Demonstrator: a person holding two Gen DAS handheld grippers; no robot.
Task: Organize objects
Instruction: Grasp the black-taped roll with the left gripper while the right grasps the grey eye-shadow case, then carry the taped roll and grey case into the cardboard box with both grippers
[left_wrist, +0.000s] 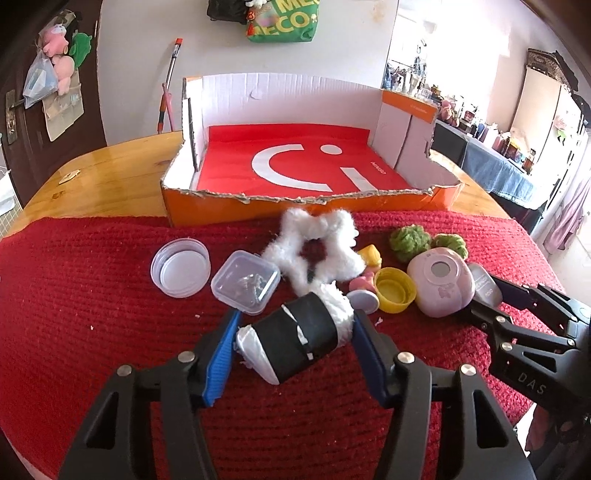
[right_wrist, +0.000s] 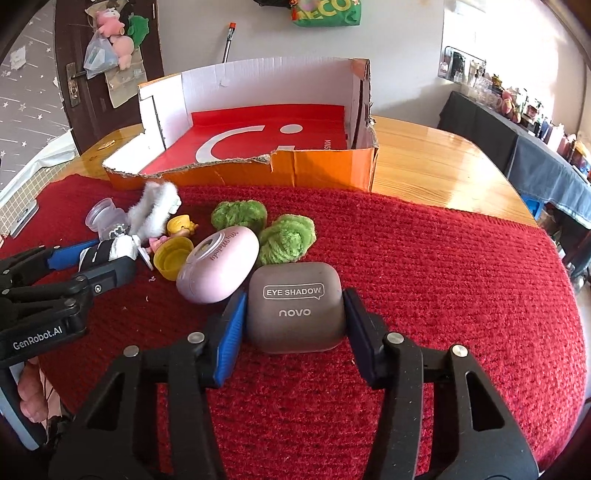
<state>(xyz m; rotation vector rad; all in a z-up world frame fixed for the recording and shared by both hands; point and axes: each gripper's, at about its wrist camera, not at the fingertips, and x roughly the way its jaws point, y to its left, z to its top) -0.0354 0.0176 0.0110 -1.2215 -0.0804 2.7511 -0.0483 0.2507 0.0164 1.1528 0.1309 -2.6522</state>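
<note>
Eye-shadow case (right_wrist: 295, 306) is clamped in the right hand-held gripper (right_wrist: 293, 325), black-wrapped roll (left_wrist: 295, 332) in the left hand-held gripper (left_wrist: 295, 343), likely both for the box (left_wrist: 295, 206).

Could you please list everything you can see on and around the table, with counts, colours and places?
cardboard box: one, orange outside, white inside, red liner, far end of table.
knitted mat: one, red, covering the near table.
round tub: one, clear, left of the pile.
square lidded tub: one, clear, beside the round tub.
fluffy ring: one, white, pile centre.
fuzzy balls: two, green, behind the pink case.
cap: one, yellow, pile centre.
oval case: one, pink.
eye shadow case: one, grey-brown, between right tool's pads.
wrapped roll: one, black and white, between left tool's pads.
left tool: blue pads.
right tool: blue pads.
</note>
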